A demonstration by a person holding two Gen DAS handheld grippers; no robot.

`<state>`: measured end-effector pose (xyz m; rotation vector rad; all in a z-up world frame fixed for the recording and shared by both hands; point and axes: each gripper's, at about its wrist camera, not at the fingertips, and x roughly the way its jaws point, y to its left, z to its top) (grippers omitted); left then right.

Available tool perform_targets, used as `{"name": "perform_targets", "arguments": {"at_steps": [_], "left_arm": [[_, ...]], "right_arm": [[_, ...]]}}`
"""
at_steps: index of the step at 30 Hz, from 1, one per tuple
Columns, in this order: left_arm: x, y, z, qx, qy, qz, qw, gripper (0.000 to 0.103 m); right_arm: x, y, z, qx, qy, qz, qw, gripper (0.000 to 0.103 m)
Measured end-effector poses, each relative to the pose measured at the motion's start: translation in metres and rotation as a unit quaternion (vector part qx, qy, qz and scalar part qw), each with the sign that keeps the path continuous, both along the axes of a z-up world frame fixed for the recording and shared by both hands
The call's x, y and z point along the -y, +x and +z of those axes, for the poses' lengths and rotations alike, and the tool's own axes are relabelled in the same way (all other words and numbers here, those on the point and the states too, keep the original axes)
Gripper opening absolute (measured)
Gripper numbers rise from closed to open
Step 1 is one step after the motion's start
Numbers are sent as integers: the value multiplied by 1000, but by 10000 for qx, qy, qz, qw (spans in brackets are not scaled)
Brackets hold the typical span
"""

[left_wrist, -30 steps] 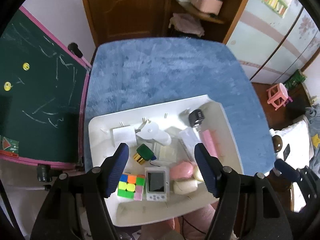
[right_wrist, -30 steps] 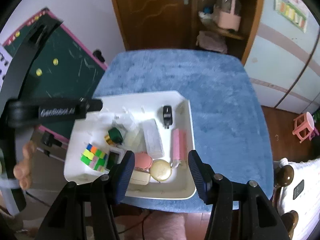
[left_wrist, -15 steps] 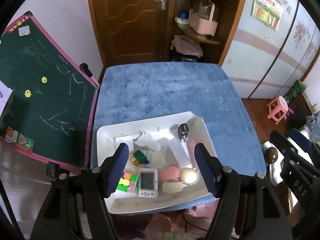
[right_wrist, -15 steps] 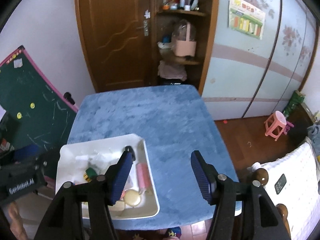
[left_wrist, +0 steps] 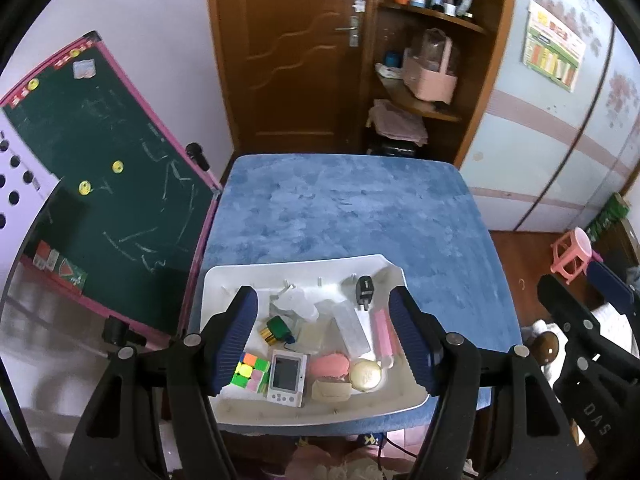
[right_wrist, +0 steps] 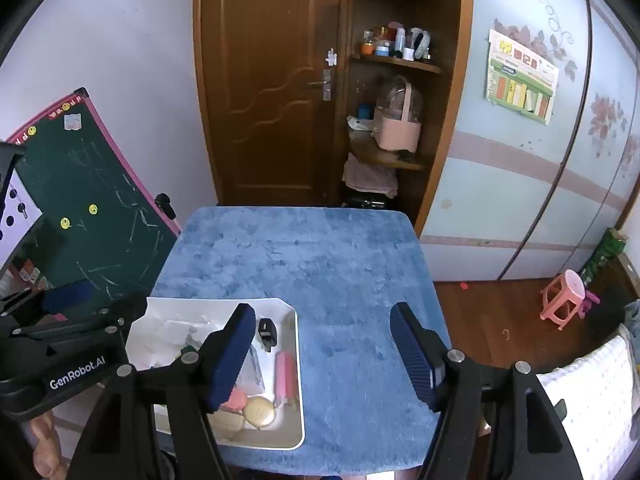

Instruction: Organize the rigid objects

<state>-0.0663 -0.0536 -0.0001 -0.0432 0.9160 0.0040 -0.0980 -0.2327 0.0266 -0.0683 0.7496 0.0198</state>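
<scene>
A white tray sits at the near left of the blue table. It holds a colour cube, a small white screen device, a green-and-gold piece, a pink macaron, a cream round piece, a pink bar, a clear box and a black charger. My left gripper is open and empty, high above the tray. My right gripper is open and empty, high above the table to the right of the tray.
A green chalkboard with a pink frame leans at the table's left edge. A wooden door and corner shelves stand behind the table. A pink stool is on the floor at the right.
Both grippers have risen and pulled back from the tray, so the table and room show smaller and farther. The right gripper has shifted right of the tray. Both stayed open.
</scene>
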Motion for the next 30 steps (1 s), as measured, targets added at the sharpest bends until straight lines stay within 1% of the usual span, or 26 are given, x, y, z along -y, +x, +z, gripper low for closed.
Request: {"name": "perform_targets", "arguments": {"at_steps": [4,11,30], "left_arm": [[2,2,-3,-90,7,110,9999,72],[5,5,-4,-167,41,133,9998,72],[7,15,-7,-255,110,66,9996,72]], "right_arm": [[4,5,-2,-55,46,82,9999,71],[7,14,-4,-137,94,170,9997,71],[5,24,-8,-184,116,54,9997,71]]}}
